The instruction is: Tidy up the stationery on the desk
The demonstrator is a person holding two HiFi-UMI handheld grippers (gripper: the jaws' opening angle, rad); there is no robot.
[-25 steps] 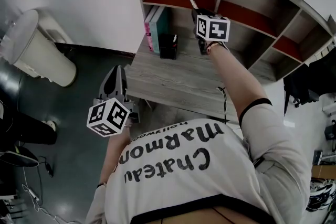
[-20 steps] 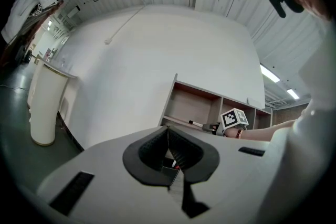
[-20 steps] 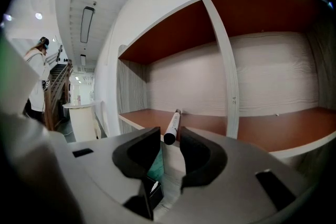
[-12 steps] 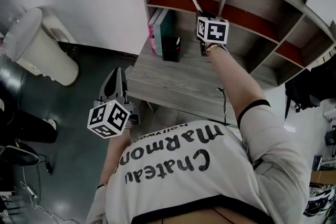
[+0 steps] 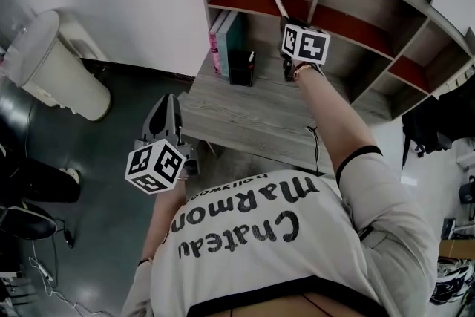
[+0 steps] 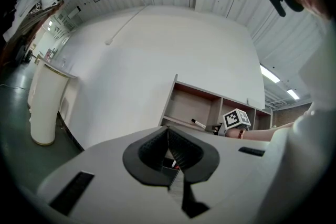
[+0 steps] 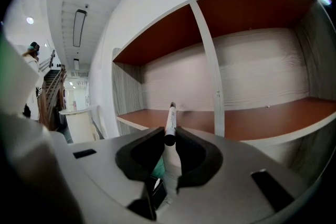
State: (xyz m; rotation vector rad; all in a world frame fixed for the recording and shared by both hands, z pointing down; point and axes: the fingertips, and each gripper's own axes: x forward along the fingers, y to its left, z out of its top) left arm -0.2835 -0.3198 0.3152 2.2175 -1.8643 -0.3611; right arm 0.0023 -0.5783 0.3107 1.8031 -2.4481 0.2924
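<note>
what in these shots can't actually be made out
- Head view: what is inside the black rectangular pen holder; too small.
- Head view: titles of the pink and teal books; too small, seen edge-on.
- Right gripper view: rear end of the white-barrelled marker; hidden inside the right gripper.
- Head view: near edge of the grey wooden desk; covered by the person's white shirt.

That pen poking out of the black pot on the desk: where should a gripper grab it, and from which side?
Grip the pen by its top end, the only part showing above the rim of the black pot. Come down from above: it stands nearly upright, the pot walls hide its shaft, and books stand close beside the pot.
</note>
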